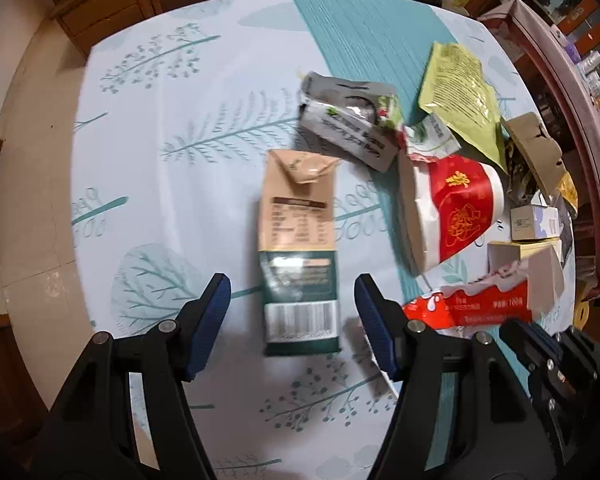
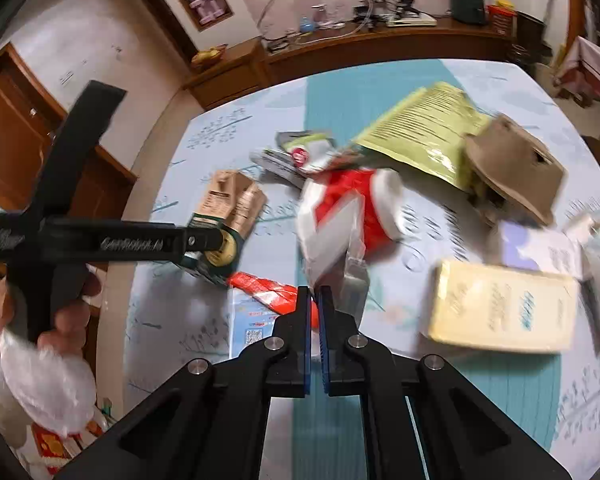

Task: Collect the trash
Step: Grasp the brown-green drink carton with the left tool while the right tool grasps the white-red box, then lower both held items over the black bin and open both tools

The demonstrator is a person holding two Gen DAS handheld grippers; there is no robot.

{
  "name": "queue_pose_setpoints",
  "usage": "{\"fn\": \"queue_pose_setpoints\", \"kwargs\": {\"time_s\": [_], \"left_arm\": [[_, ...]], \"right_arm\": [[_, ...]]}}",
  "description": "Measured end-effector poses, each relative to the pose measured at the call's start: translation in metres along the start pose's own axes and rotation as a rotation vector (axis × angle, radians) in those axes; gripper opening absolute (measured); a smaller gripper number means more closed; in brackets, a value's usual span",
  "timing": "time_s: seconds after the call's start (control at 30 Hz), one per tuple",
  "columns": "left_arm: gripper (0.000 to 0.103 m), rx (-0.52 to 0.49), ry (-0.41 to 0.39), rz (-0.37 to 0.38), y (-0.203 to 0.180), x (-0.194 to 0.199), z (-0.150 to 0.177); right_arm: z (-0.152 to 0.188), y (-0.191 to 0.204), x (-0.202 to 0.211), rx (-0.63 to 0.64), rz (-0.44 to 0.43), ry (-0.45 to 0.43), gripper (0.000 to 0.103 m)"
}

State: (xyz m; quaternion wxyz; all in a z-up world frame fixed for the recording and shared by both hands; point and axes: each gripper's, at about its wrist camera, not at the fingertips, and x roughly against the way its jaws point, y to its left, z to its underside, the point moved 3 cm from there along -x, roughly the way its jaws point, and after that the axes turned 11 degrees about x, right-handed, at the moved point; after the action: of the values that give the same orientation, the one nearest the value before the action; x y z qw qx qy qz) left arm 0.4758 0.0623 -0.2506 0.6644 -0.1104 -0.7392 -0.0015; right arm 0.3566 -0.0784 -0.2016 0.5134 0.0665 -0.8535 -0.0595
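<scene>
A tan and green drink carton (image 1: pixel 298 248) lies flat on the table, its barcode end between the blue fingers of my open left gripper (image 1: pixel 292 322), untouched. It also shows in the right wrist view (image 2: pixel 230 210), partly behind the left gripper's body. A crushed red and white paper cup (image 1: pixel 454 212) lies to its right, also in the right wrist view (image 2: pixel 348 208). A red wrapper (image 1: pixel 468 308) lies near the right gripper (image 2: pixel 314 312), which is shut with nothing visible between its pads.
The table (image 1: pixel 180 140) has a pale tree-print cloth. More litter lies at the right: a grey pouch (image 1: pixel 348 120), a yellow-green bag (image 1: pixel 460 92), a brown cardboard piece (image 2: pixel 516 168), a yellow box (image 2: pixel 500 308). A wooden cabinet (image 2: pixel 380 48) stands beyond the table.
</scene>
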Motion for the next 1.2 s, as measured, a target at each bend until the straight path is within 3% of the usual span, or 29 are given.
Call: {"fn": "queue_pose_setpoints", "kwargs": {"time_s": [0.3,0.37,0.4,0.77,1.07,1.2], "left_arm": [[0.061,-0.005,0.016,-0.027,-0.011,-0.022,-0.008],[0.039,0.007,0.018,-0.029,-0.011,-0.026,-0.008],[0.034,0.014,0.029,-0.036,-0.011,-0.03,-0.007],[0.032,0.01,-0.097,-0.074,-0.013,-0.003,0.027],[0.032,0.004,-0.215,-0.067,-0.046,0.065,0.109],[0.032,0.033,-0.271,-0.073,-0.069,0.102,0.171]], "right_arm": [[0.012,-0.009,0.023,-0.041,0.011,-0.035,0.003],[0.013,-0.011,0.024,-0.049,0.015,-0.037,0.003],[0.016,-0.012,0.028,-0.051,0.013,-0.039,0.003],[0.045,-0.017,0.062,-0.08,0.001,-0.057,0.003],[0.083,-0.007,0.121,-0.025,-0.05,-0.109,0.003],[0.116,-0.006,0.163,0.023,-0.084,-0.133,0.003]]}}
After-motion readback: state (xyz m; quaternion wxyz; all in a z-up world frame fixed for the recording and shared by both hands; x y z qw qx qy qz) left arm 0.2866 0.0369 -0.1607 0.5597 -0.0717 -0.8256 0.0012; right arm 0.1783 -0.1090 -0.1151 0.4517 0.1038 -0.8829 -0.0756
